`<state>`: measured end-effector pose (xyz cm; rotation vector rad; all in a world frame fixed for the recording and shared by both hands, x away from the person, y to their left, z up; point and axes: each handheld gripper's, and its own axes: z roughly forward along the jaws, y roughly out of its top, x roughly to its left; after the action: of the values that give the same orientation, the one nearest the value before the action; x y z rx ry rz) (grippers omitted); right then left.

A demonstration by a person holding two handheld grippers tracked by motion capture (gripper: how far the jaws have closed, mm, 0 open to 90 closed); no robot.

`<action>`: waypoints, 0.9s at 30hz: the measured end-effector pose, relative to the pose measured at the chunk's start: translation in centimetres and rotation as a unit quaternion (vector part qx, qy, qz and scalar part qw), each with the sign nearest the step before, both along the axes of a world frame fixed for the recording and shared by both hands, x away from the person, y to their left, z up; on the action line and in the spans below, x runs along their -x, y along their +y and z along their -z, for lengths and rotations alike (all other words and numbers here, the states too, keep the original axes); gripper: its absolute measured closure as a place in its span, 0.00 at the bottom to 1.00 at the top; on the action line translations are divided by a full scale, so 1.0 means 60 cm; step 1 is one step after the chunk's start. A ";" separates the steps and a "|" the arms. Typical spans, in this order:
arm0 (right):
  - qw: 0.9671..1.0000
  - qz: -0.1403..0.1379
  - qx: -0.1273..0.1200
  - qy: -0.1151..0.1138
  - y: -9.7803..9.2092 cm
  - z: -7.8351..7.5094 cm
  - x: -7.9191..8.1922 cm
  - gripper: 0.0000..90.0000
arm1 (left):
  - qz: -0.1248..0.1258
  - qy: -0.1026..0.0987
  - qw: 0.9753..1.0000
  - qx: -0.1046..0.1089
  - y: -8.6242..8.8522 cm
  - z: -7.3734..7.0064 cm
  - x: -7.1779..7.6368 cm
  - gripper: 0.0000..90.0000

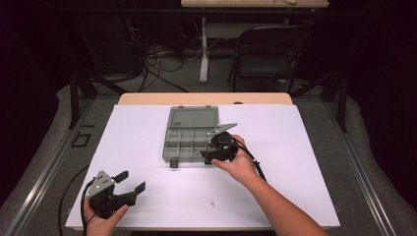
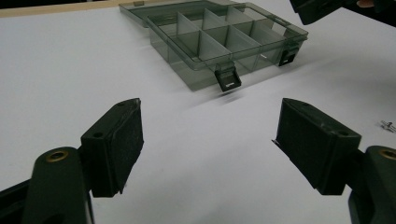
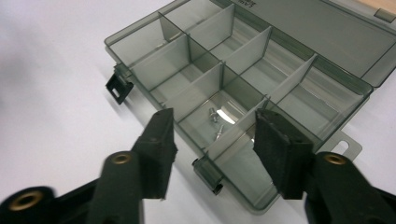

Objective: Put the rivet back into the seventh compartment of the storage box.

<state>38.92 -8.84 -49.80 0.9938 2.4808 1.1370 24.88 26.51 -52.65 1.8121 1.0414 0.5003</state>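
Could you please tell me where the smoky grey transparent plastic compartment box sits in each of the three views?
High view: the smoky grey transparent plastic compartment box lies at table centre.
Left gripper view: upper centre.
Right gripper view: centre to upper right.
Shared landmark: its black front latch.

No text, label, brand or number can be read anywhere. The open smoky-grey clear plastic compartment box [image 3: 261,70] carries faint raised lettering on its lid, at twelve o'clock in the right gripper view, too blurred to make out. A tiny dark mark on the white table sheet [image 1: 212,203], at six o'clock in the high view, is also illegible.
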 end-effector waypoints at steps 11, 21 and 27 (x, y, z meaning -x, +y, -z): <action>1.000 -0.014 0.003 -0.019 -0.011 -0.008 0.052 0.44 | -0.001 0.000 1.000 -0.001 0.000 0.000 0.001 0.26; 0.999 -0.025 -0.016 -0.026 -0.035 0.009 0.104 0.46 | -0.003 0.000 1.000 0.001 -0.001 -0.001 0.001 0.26; 0.999 -0.027 -0.027 -0.037 -0.050 0.020 0.143 0.51 | -0.002 -0.002 1.000 -0.001 -0.002 -0.001 0.002 0.25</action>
<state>30.36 -11.82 -51.00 0.8879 2.4437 1.2412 24.78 26.42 -52.58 1.8107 1.0428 0.5082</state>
